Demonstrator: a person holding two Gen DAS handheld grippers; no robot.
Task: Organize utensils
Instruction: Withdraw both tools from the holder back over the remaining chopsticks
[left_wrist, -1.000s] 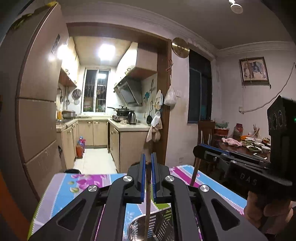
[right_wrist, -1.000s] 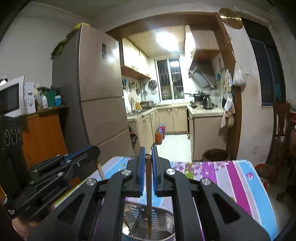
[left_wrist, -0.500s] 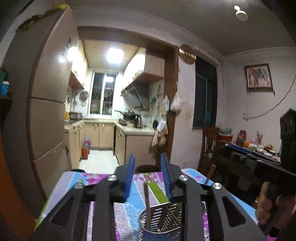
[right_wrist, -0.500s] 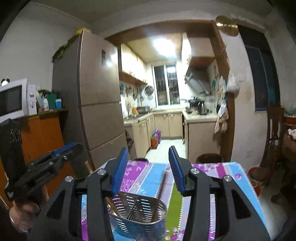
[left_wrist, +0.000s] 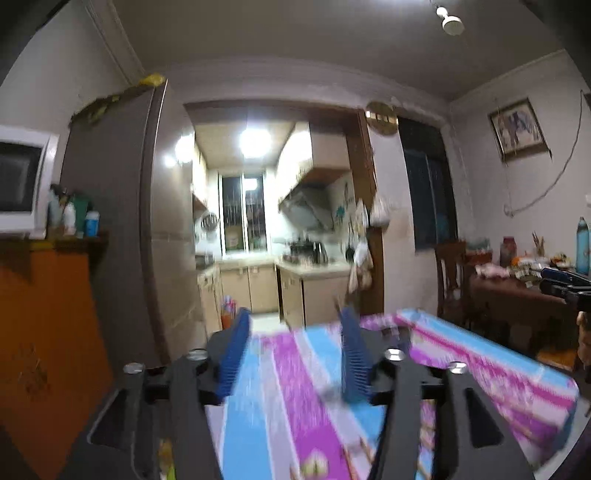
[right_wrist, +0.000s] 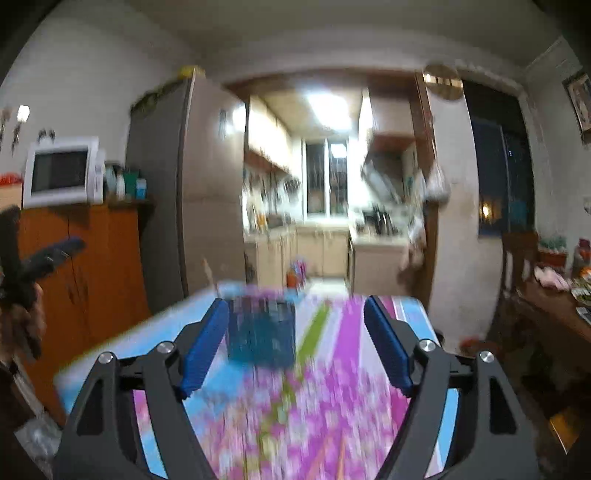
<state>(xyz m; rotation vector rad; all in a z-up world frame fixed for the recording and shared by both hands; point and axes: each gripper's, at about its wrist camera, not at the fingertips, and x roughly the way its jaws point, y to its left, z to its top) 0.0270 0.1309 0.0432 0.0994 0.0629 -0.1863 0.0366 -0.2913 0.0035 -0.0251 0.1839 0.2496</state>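
Observation:
My left gripper (left_wrist: 293, 354) is open and empty, raised above the striped floral tablecloth (left_wrist: 295, 406). My right gripper (right_wrist: 295, 347) is open and empty, also above the tablecloth (right_wrist: 332, 387). A blurred perforated metal utensil holder (right_wrist: 261, 334) stands on the cloth between and beyond the right gripper's fingers. A chopstick end (right_wrist: 207, 269) sticks up just behind it. The holder does not show in the left wrist view. Both views are motion-blurred.
A tall fridge (left_wrist: 122, 221) and an orange cabinet (right_wrist: 74, 266) with a microwave (right_wrist: 61, 171) stand to the left. A dark dining table (left_wrist: 524, 295) with dishes and a chair (left_wrist: 448, 273) are at right. The kitchen doorway (left_wrist: 273, 221) lies ahead.
Both grippers opened, letting their chopsticks drop into the holder, then pulled up and back. The holder left the left view and shrank in the right view.

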